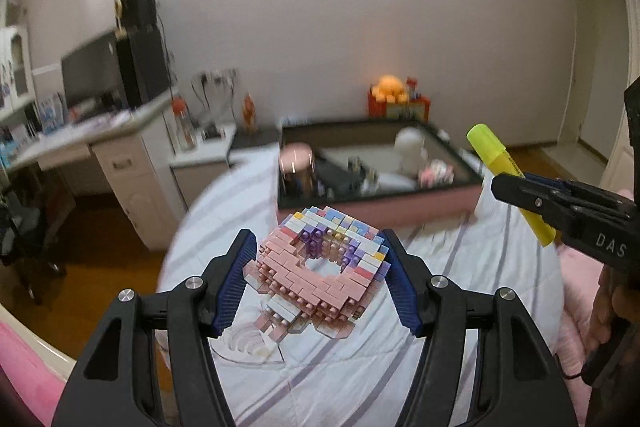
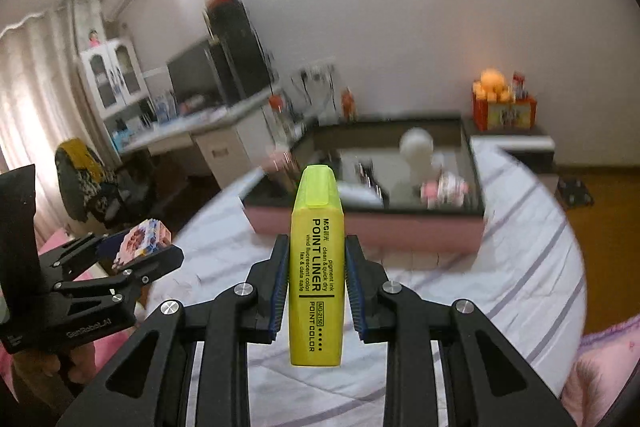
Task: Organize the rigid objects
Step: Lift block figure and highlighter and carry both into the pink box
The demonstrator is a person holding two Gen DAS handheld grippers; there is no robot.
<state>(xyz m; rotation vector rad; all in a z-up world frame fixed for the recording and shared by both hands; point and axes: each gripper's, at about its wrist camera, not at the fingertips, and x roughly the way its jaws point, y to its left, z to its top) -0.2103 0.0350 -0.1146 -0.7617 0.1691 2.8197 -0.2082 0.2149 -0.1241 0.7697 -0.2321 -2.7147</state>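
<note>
Highlighter [image 2: 317, 267] sits pinched in my right gripper [image 2: 317, 279] jaws, block model [image 1: 322, 267] clamped in my left gripper [image 1: 320, 281]; I'd carry both level over the bed [image 1: 460, 267] into the tray [image 1: 380, 205].

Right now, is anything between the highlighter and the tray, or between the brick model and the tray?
Nothing visible. Only bare striped bedding lies between the highlighter in the right gripper and the tray. The same holds for the brick model in the left gripper.
</note>
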